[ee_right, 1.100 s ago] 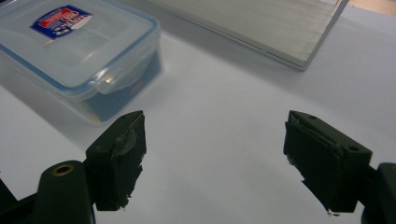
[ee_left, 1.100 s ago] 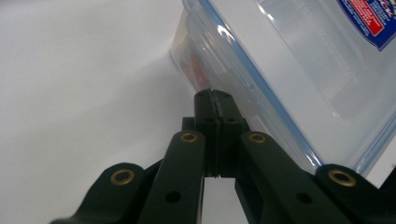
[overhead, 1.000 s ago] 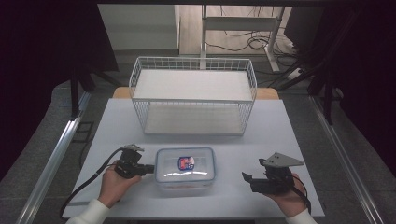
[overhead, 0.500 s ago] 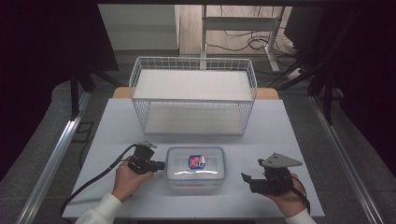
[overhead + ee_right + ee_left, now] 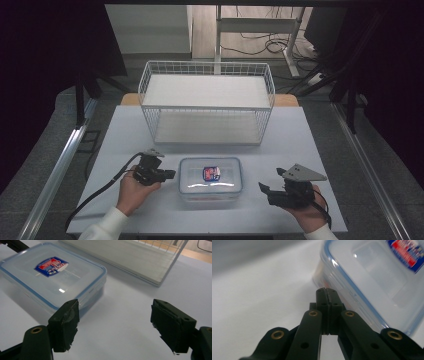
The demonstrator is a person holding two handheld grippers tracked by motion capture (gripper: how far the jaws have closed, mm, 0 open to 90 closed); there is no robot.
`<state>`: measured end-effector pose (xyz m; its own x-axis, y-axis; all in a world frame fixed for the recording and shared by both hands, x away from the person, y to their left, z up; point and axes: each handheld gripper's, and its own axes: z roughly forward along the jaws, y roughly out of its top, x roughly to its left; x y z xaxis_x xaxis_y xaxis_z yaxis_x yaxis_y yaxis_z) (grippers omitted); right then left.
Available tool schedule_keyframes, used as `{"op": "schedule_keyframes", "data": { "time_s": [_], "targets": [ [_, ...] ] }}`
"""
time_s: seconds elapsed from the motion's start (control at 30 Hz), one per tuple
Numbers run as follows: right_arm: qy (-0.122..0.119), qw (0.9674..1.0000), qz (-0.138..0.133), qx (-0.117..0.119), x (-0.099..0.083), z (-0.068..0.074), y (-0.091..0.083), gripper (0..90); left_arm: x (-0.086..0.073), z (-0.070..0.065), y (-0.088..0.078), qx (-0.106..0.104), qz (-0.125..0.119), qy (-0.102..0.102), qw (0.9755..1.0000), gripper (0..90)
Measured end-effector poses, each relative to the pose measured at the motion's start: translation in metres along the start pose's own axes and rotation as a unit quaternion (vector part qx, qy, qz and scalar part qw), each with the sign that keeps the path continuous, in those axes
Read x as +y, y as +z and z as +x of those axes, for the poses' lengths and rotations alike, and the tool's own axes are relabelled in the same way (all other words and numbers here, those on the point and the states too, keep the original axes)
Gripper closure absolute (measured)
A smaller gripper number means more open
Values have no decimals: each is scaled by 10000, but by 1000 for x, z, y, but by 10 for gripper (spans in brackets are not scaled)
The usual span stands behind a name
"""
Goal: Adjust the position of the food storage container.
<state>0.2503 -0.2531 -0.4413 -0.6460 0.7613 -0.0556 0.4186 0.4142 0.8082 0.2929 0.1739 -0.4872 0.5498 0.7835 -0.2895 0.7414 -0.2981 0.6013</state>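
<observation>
1. Where the room's dark surround gives way to light, a white rectangular table (image 5: 310, 150) takes up the middle of the high view, with the person's forearms coming onto it from the near edge.
2. Toward the table's far side stands a white wire rack with two flat shelves (image 5: 207, 107), upright and well apart from both hands; its lower shelf and wire end also show at the top of the right gripper view (image 5: 150, 262).
3. Between the two hands, near the front edge of the table, lies a clear rectangular plastic food box with a blue-rimmed snap lid (image 5: 210, 178), its lid on. It sits flat on the table and apart from the rack.
4. On the middle of that lid is a small red, white and blue label (image 5: 212, 173), also seen in the right gripper view (image 5: 51, 266).
5. At the box's left side, the left gripper (image 5: 169, 174) is held in the left hand (image 5: 134, 192); its jaws are pressed together with nothing between them, and their tips (image 5: 327, 291) sit right at the box's wall, just below the lid rim (image 5: 352, 290).
6. To the right of the box, the right gripper (image 5: 263, 191) is held in the right hand (image 5: 307, 210); its jaws stand wide apart over bare table, holding nothing, with the box just beside one pad (image 5: 66, 322).
</observation>
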Motion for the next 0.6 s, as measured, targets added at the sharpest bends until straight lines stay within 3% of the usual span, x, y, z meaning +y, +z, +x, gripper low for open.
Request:
{"op": "schedule_keyframes", "data": {
  "time_s": [0.13, 0.2, 0.23, 0.27, 0.37, 0.47, 0.6],
  "targets": [
    [94, 9997, 64, 194, -2, -1, 5, 229, -3, 0, -19, -12, -431, -66, 9990, 854],
    [163, 9994, 101, 281, -4, -2, 8, 228, -6, -1, -25, -71, -530, -125, 9985, 713],
    [231, 9991, 103, 346, -4, -3, 9, 227, -7, -1, -28, -124, -513, -182, 9984, 514],
    [231, 9991, 103, 346, -4, -3, 9, 227, -7, -2, -29, -146, -509, -217, 9984, 514],
    [354, 9982, 77, 478, -6, -5, 11, 226, -7, -2, -30, -270, -490, -362, 9978, 321],
    [423, 9974, 50, 580, -7, -5, 13, 221, -7, -3, -32, -403, -526, -392, 9970, 232],
    [455, 9964, -40, 715, -7, -6, 14, 212, -7, -3, -36, -475, -633, -433, 9959, 204]
  ]
}}
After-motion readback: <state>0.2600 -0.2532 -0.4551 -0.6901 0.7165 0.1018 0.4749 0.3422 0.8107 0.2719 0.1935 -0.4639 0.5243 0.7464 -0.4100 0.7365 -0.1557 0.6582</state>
